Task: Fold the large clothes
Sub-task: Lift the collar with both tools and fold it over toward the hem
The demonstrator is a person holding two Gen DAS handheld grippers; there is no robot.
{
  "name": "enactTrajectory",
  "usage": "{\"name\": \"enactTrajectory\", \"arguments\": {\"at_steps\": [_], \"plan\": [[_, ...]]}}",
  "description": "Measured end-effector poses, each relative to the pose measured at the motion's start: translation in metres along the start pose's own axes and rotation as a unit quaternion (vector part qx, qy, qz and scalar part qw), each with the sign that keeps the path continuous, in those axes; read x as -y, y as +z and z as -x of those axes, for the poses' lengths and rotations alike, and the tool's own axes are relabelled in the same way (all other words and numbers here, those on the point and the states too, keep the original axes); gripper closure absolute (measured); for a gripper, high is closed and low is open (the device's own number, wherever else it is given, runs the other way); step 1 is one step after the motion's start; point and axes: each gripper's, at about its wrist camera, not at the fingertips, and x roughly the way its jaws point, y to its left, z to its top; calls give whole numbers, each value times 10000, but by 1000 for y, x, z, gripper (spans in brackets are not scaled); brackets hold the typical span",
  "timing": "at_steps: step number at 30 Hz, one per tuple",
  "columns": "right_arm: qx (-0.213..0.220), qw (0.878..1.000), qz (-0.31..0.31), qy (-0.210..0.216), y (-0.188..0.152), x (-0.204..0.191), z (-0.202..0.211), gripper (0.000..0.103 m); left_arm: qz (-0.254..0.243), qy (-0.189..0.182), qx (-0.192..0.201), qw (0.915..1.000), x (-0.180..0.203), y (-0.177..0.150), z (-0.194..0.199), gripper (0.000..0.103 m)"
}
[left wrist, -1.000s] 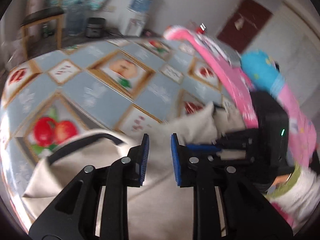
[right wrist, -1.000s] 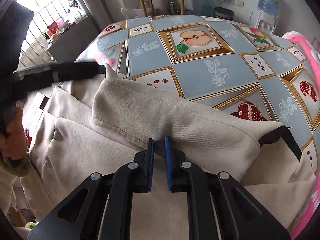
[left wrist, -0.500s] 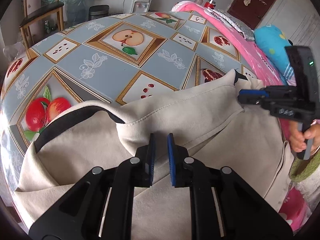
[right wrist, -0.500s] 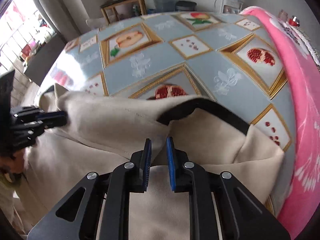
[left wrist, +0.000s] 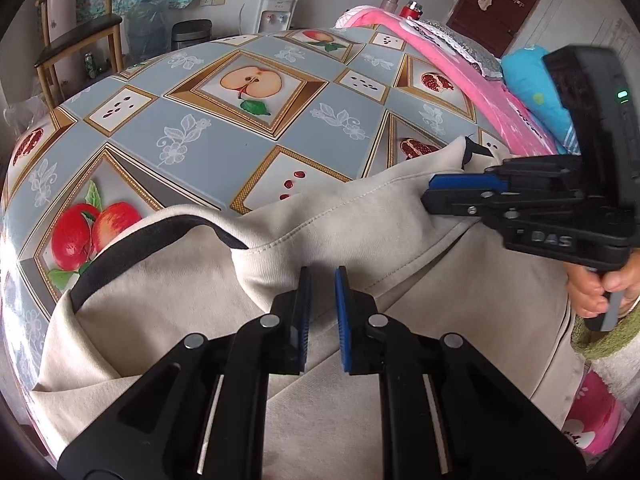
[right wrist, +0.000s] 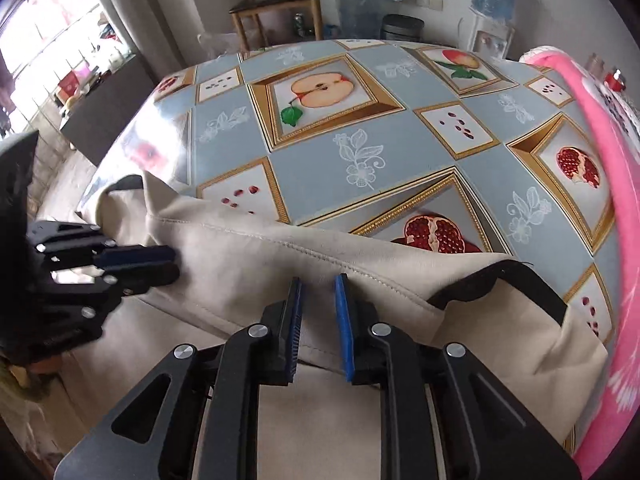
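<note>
A large beige garment with black trim lies at the near edge of the table, its far part folded back toward me. My left gripper has a narrow gap between its blue pads and sits on the fold's edge near the black-trimmed opening. My right gripper also shows a narrow gap and sits on the stitched fold edge. Cloth runs under both jaws; neither pinches it. Each gripper appears in the other's view: the right, the left.
The table wears a blue tablecloth printed with fruit pictures. A pink blanket lies along the right side. A wooden chair, water dispenser and bin stand beyond the far edge.
Both grippers carried the garment's edge across and set the fold down. Both jaws have opened slightly from the clamped state half a second ago.
</note>
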Motion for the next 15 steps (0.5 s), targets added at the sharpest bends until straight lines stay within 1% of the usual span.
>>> {"name": "enactTrajectory", "arguments": {"at_steps": [1,3,4,5,6,7,9,12,14,15], "plan": [[136,9997,129,123,1,-9,8,86,-21,-2,3,10000,0,0,0,90],[180,9989,275,325,2,-23,9,86,-59,15,15,10000,1,0,0,90],[101,9989,323,324,2,-27,1,86,-78,32,25,10000,1,0,0,90],[-34,9991,360,221,0,-30,-13,86,-96,55,32,9999,1,0,0,90],[-14,9991,397,154,-2,-31,-22,86,-119,108,41,9999,2,0,0,90],[125,9987,462,152,-4,-32,-21,85,-136,171,49,9997,2,0,1,90],[39,9991,396,144,-3,-32,-18,85,-101,228,40,9997,1,2,4,90],[49,9979,642,-1,-8,-38,-13,85,-174,361,108,9991,1,2,11,90],[61,9981,611,86,-12,-37,1,85,-267,521,-65,9983,1,-1,5,90],[122,9982,577,131,-12,-34,7,85,-339,569,-11,9978,3,-2,6,90]]}}
